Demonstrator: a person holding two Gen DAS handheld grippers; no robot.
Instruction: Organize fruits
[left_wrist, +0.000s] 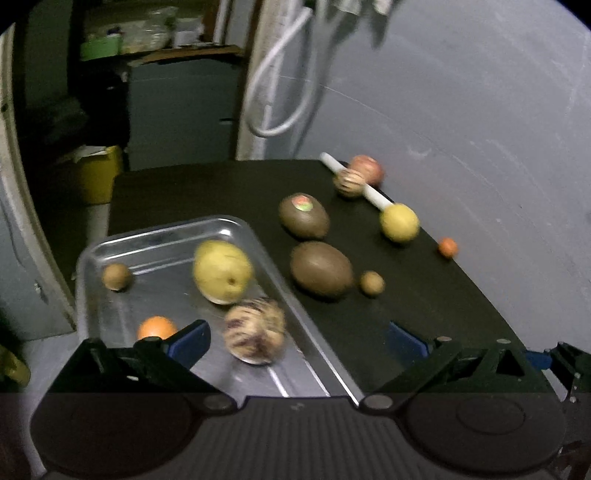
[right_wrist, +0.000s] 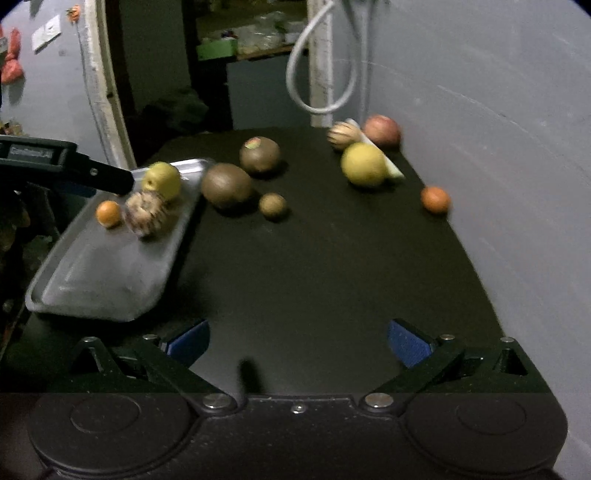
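Note:
A metal tray (left_wrist: 166, 236) (right_wrist: 92, 291) sits at the left of a black table. In it lie a yellow pear (left_wrist: 221, 271) (right_wrist: 162, 181), a striped fruit (left_wrist: 255, 330) (right_wrist: 146, 212), a small orange (left_wrist: 155, 326) (right_wrist: 108, 213) and a small brown fruit (left_wrist: 116, 276). My left gripper (left_wrist: 295, 341) is open above the tray's near end, the striped fruit just ahead between its fingers, not gripped. My right gripper (right_wrist: 297, 341) is open and empty over the bare table. On the table lie two brown oval fruits (left_wrist: 320, 268) (left_wrist: 303, 216), a small brown fruit (right_wrist: 272, 206), a yellow fruit (right_wrist: 364, 164), an orange (right_wrist: 436, 199), a striped fruit (right_wrist: 341, 136) and a red apple (right_wrist: 382, 131).
A white stick (left_wrist: 354, 181) lies at the table's far right by the fruits. A grey wall (right_wrist: 498, 147) borders the table's right side. White cables (left_wrist: 273, 81) hang at the back. A yellow bin (left_wrist: 96, 173) and shelves stand beyond the table's left.

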